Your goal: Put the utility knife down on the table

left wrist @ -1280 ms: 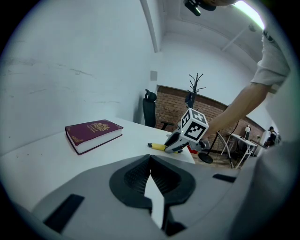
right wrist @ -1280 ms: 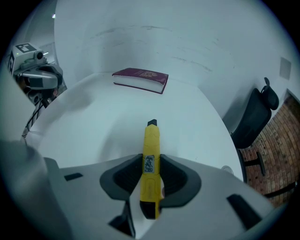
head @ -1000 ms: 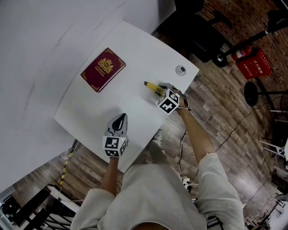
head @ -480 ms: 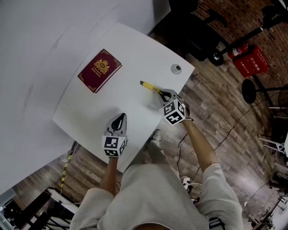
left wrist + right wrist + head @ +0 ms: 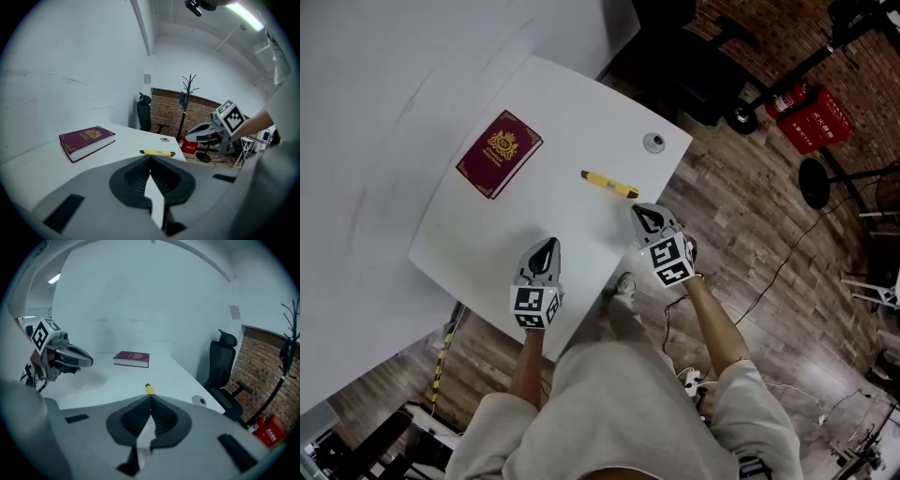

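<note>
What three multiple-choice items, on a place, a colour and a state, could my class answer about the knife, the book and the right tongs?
1. Where is the knife?
A) lying on the table, apart from the right tongs
B) gripped in the right tongs
C) under the table

2. What colour is the book cover?
A) green
B) dark red
C) blue

3. How are the right tongs?
A) wide open
B) shut on the knife
C) shut and empty

Answers:
1 A, the knife rests on the white top ahead of the tongs.
2 B, the cover is maroon with gold print.
3 C, the right gripper view shows the tips meeting with nothing between.
</note>
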A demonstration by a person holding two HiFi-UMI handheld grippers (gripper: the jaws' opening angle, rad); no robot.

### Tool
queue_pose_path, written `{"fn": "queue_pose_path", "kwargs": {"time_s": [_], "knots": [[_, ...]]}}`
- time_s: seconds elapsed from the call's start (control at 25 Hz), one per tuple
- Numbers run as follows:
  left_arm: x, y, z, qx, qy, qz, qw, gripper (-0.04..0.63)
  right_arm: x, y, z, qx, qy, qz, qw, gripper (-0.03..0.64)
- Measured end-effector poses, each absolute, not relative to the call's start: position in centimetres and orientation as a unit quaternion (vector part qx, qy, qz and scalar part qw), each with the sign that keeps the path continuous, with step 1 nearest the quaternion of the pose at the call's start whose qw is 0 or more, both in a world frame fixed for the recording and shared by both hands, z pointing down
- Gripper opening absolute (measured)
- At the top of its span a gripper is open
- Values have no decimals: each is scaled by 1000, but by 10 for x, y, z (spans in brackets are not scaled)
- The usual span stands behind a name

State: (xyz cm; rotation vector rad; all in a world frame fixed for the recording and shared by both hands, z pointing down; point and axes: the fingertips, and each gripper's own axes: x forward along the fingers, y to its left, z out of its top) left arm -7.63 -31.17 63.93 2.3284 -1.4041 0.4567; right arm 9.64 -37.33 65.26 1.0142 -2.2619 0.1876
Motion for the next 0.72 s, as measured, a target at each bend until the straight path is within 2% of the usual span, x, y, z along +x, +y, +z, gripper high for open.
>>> {"fn": "queue_pose_path", "kwargs": {"time_s": [0.72], "knots": [[-37,-296,567,848,-494,138,131,6,159,-301,556,504,-839,81,187,-2]]}}
